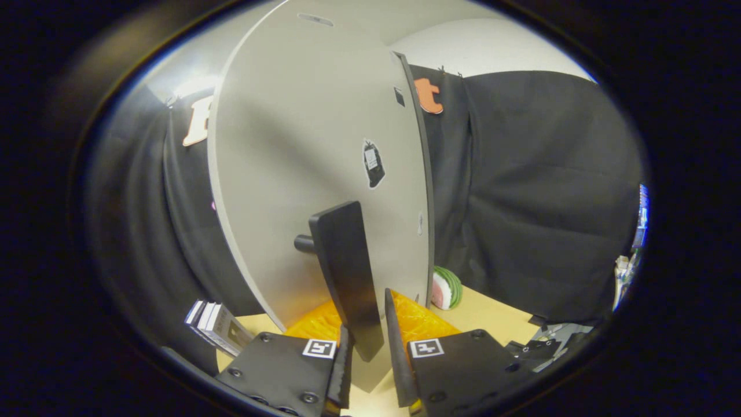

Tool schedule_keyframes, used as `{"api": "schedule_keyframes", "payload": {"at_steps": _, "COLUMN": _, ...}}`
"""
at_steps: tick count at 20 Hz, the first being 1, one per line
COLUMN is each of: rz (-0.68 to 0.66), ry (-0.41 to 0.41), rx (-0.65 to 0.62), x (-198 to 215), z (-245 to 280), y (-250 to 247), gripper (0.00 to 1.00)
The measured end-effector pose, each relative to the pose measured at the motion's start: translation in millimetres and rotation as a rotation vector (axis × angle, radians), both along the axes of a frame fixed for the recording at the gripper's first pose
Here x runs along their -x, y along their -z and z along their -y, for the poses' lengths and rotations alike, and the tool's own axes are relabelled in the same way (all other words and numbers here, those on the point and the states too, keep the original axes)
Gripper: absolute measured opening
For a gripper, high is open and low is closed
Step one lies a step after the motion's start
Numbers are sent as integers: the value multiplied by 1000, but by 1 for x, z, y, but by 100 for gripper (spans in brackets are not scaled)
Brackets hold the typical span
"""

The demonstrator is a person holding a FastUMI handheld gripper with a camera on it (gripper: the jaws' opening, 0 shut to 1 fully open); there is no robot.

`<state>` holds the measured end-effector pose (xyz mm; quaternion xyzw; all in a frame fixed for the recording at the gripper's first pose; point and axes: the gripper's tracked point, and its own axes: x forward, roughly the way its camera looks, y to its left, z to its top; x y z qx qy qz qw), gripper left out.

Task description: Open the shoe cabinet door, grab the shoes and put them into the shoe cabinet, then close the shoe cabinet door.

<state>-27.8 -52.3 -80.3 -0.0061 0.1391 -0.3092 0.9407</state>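
Note:
The grey shoe cabinet door [301, 150] stands tall just ahead of me, its dark side edge [425, 191] turned toward the right. A flat black handle [344, 272] sticks out from the door on a short black post. My gripper [369, 341] has the handle's lower end between its fingers [399, 359]. Both fingers lie against the handle's sides, so the gripper is shut on it. The door hides the inside of the cabinet.
Something crinkled and orange [417, 321] lies low beyond the fingers at the door's foot. A watermelon-slice toy [447, 288] sits on the wooden surface [486, 315] right of the door. A few small books [211, 324] lean at the left. Dark clutter [544, 341] lies at the right.

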Motion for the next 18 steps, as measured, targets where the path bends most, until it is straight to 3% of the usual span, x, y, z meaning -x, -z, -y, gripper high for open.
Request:
{"api": "schedule_keyframes", "payload": {"at_steps": 5, "rz": 8, "ry": 6, "rx": -3, "x": -1, "z": -4, "y": 0, "gripper": 32}}
{"api": "schedule_keyframes", "payload": {"at_steps": 7, "rz": 2, "ry": -56, "rx": -58, "x": -3, "z": -27, "y": 9, "gripper": 32}}
{"api": "schedule_keyframes", "payload": {"at_steps": 11, "rz": -68, "ry": -200, "rx": -65, "x": -16, "z": -59, "y": 29, "gripper": 43}}
{"api": "schedule_keyframes", "payload": {"at_steps": 13, "rz": -69, "ry": -199, "rx": -49, "x": -27, "z": -53, "y": 33, "gripper": 48}}
{"api": "schedule_keyframes", "payload": {"at_steps": 18, "rz": -62, "ry": -212, "rx": -39, "x": -56, "z": -48, "y": 35, "gripper": 47}}
